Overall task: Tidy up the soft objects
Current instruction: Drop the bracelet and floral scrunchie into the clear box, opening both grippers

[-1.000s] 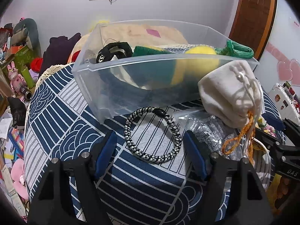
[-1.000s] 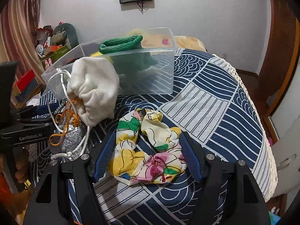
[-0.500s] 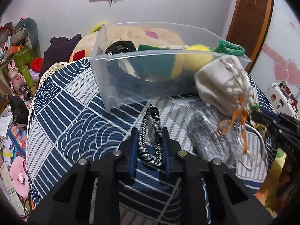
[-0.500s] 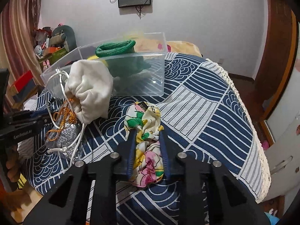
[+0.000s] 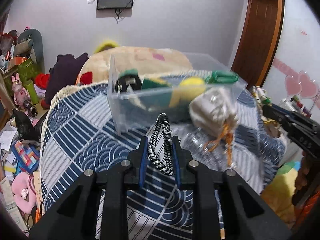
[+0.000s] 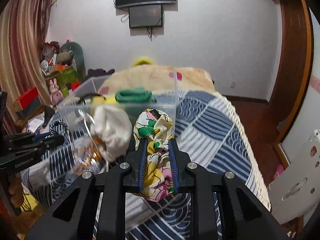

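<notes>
My left gripper (image 5: 160, 140) is shut on a black-and-white braided hair tie (image 5: 163, 140) and holds it above the bed, short of the clear plastic bin (image 5: 140, 100). My right gripper (image 6: 157, 142) is shut on a floral scrunchie (image 6: 155, 132), lifted in front of the same bin (image 6: 152, 108). The bin holds a green rope bundle (image 6: 133, 96), a yellow ball (image 5: 192, 84) and a black band (image 5: 128, 82). A cream drawstring pouch (image 5: 212, 110) with orange cord leans beside the bin; it also shows in the right wrist view (image 6: 112, 128).
The blue-and-white patterned bedspread (image 5: 80, 136) covers the bed. A clear plastic bag (image 5: 200, 152) lies under the pouch. A beige blanket (image 6: 156, 76) lies behind the bin. Toys and boxes (image 5: 22, 76) clutter the floor at left. A wooden door frame (image 6: 288, 60) stands right.
Both grippers, which closed on their items a moment ago, have lifted them off the bedspread; the views now sit higher and farther back from the bin.
</notes>
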